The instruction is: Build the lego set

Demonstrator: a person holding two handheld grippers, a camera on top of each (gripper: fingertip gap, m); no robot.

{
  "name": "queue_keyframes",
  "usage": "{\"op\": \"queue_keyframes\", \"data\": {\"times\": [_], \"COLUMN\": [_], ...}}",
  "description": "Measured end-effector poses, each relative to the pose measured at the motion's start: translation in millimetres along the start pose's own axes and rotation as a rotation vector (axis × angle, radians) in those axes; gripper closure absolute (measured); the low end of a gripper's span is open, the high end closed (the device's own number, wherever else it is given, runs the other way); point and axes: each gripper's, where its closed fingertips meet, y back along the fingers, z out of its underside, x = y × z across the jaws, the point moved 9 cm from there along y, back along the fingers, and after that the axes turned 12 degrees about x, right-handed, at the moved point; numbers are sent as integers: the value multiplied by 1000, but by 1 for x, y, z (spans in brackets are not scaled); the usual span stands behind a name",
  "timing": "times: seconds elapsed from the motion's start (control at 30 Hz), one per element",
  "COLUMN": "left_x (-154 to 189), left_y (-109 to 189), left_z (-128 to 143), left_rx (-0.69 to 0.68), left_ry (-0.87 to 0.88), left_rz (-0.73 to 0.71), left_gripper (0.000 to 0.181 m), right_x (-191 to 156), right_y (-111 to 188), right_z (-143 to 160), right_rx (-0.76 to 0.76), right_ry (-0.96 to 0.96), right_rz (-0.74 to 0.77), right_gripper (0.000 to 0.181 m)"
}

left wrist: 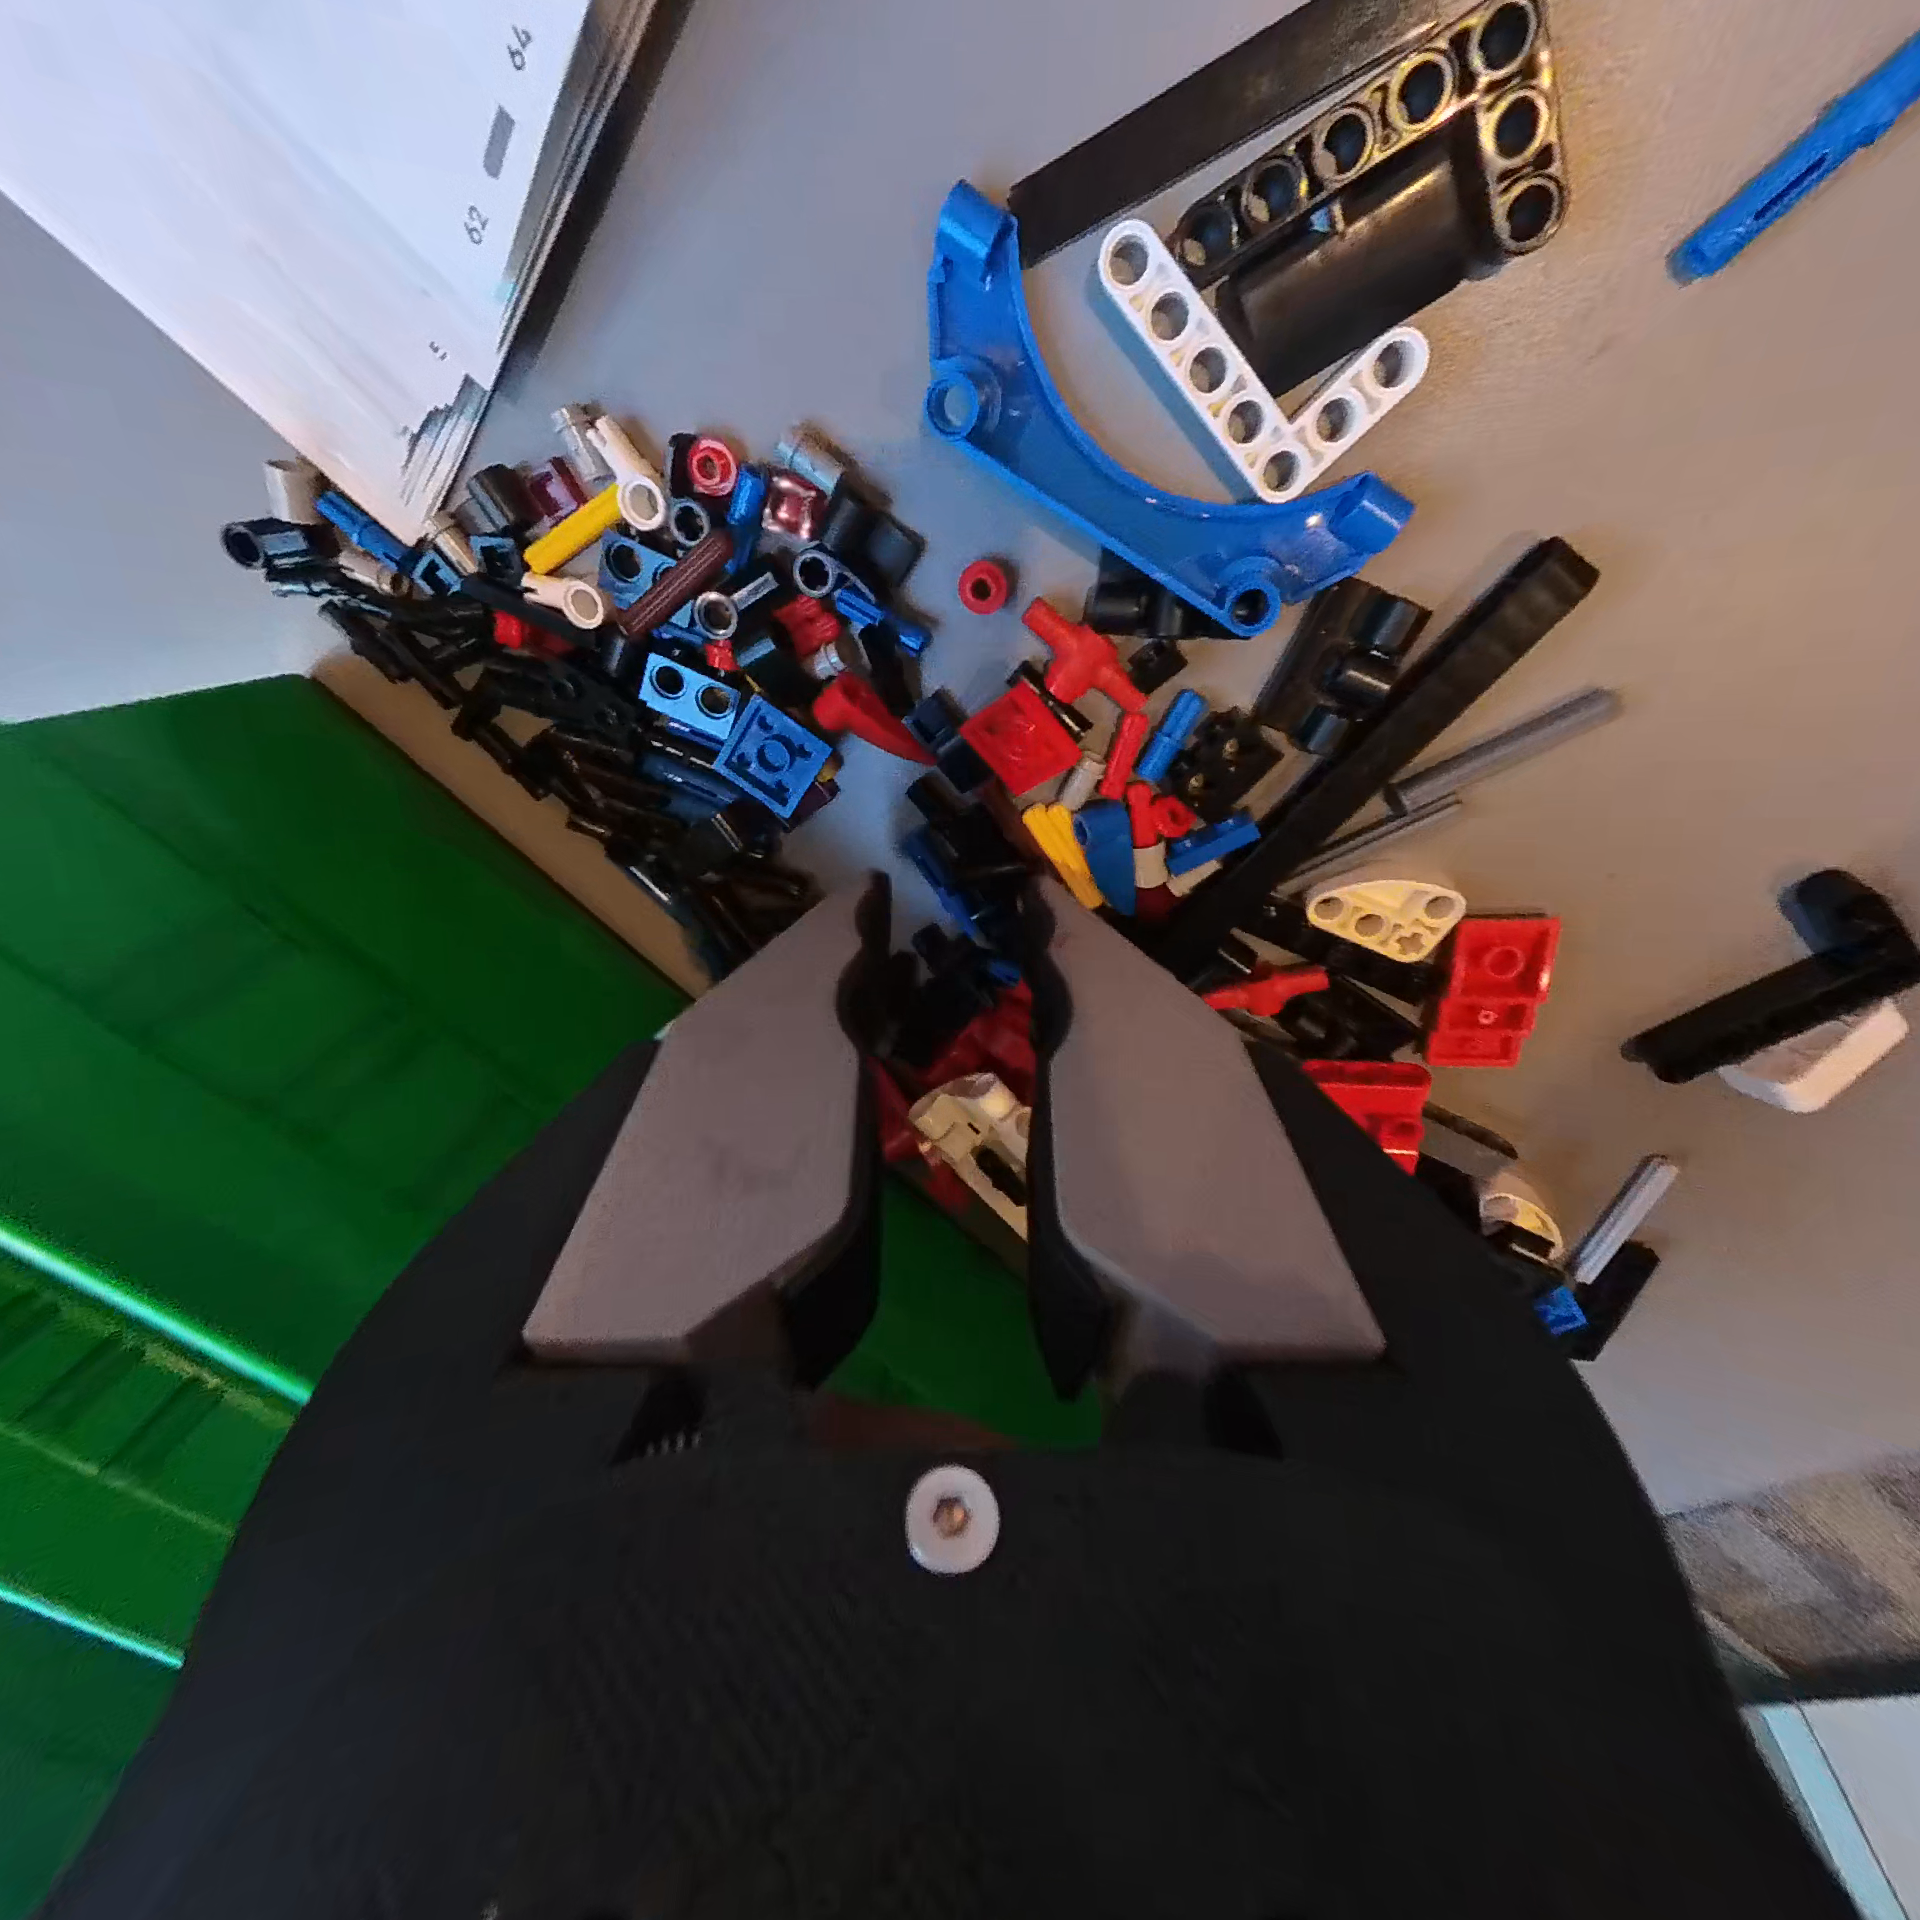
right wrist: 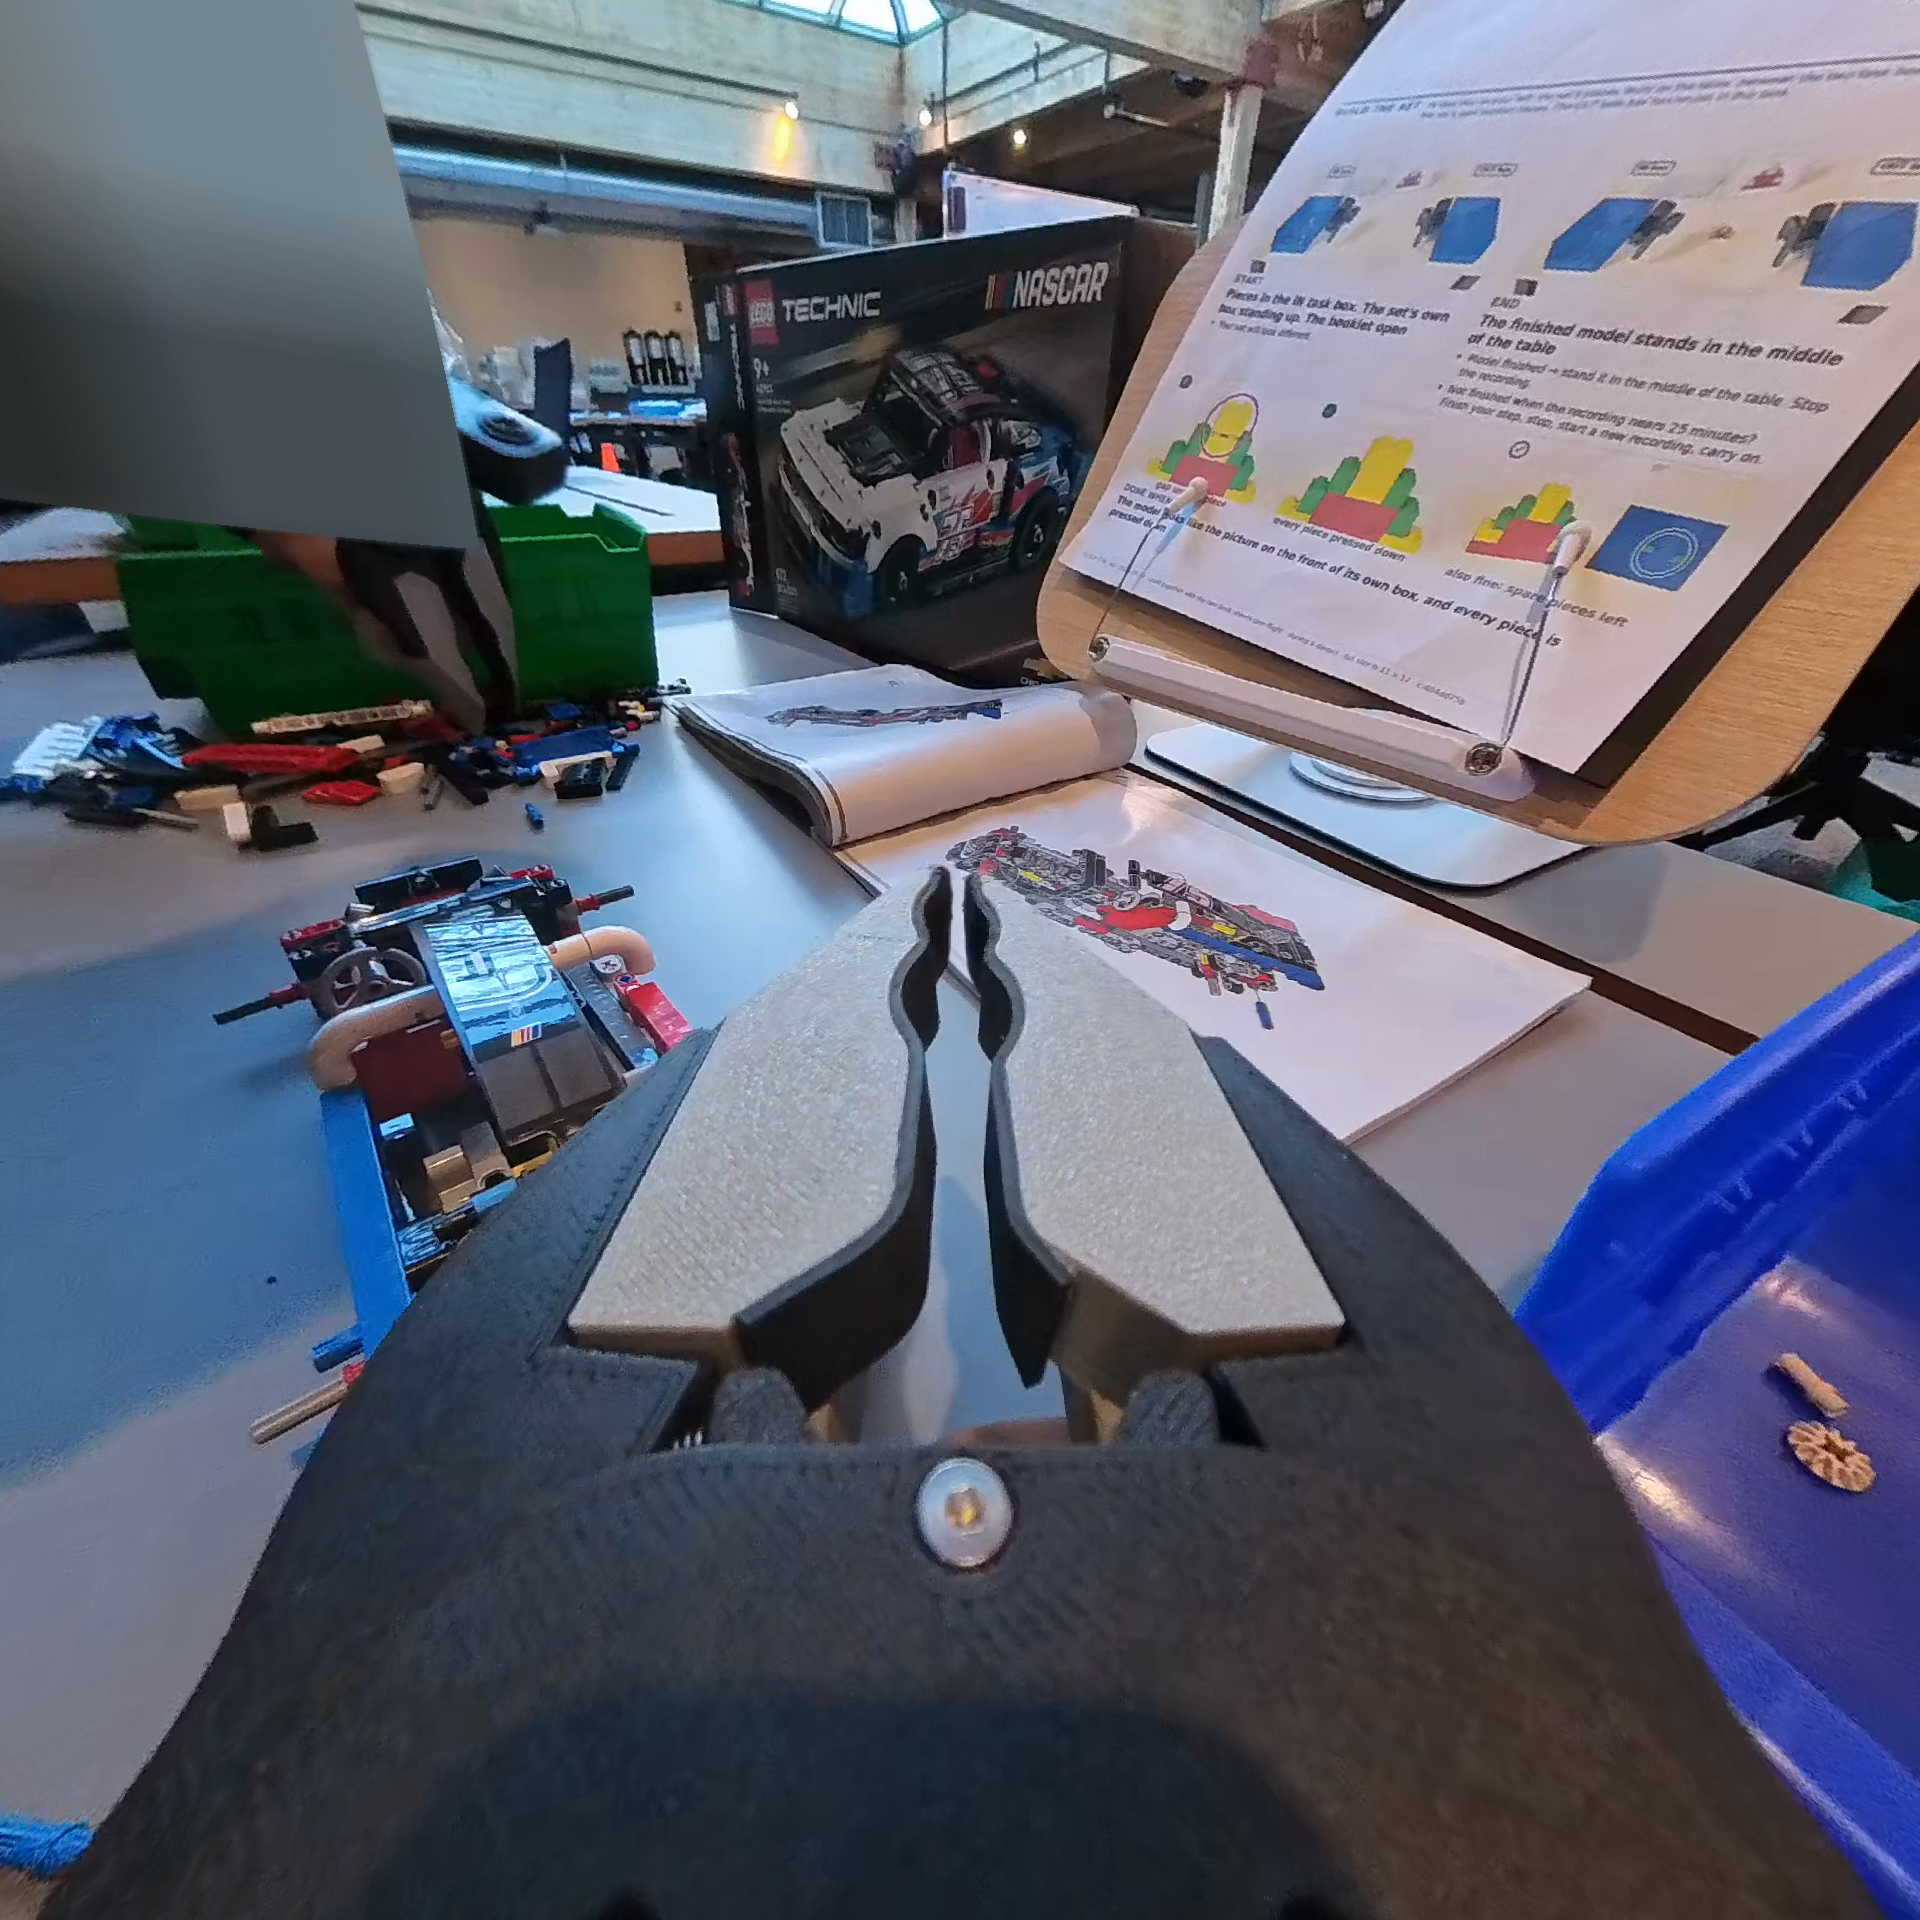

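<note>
In the left wrist view my left gripper [left wrist: 956,906] hangs low over a pile of loose Lego pieces [left wrist: 727,665]. Its jaws stand a little apart, with nothing gripped; black, red and white pieces show in the gap. A blue arch piece [left wrist: 1049,457] and a white L-beam [left wrist: 1226,364] lie beyond the pile. In the right wrist view my right gripper [right wrist: 958,885] is shut and empty, held above the table next to the partly built car chassis [right wrist: 468,1018]. The left gripper [right wrist: 442,634] shows far off over the pile [right wrist: 343,758].
A green bin [right wrist: 582,603] stands behind the pile; it also shows in the left wrist view [left wrist: 260,987]. The open instruction booklet [right wrist: 1195,935], the set's box [right wrist: 914,457], a stand with a printed sheet [right wrist: 1507,395] and a blue bin [right wrist: 1766,1299] are on the right. One gripper's finger ends stand about 45 cm off the other's. Between my left fingertips and the blue arch piece [left wrist: 1049,457] there is roughly 7 cm.
</note>
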Motion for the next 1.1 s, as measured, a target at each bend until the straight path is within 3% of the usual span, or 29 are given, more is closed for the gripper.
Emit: {"op": "queue_keyframes", "data": {"times": [0.17, 0.27, 0.53, 0.7, 0.8, 0.9, 1.1], "left_x": [-2, -1, -1, 13, 49, 113, 255], "left_y": [-3, -4, 3, 24, 45, 58, 40], "left_z": [0, 0, 1, -3, -24, -56, -106], "left_rx": [-21, -38, -7, 44, 142, 278, 463], "left_ry": [33, 11, 4, -21, -72, -168, -110], "left_rz": [92, 69, 51, 7, 32, 107, 334], "left_gripper": [160, 173, 173, 173, 174, 173, 179], "right_x": [0, 0, 0, 0, 0, -2, -4], "right_y": [0, 1, 1, 0, 0, -1, -2], "right_z": [0, 0, 0, 0, 0, 0, 0], "right_rx": [4, 4, 5, 5, 6, 4, 4], "right_ry": [-14, -15, -24, -26, -31, -27, -35], "right_rz": [-8, -13, -16, -19, -28, -36, -44], "right_gripper": [181, 181, 181, 181, 181, 181, 181]}}
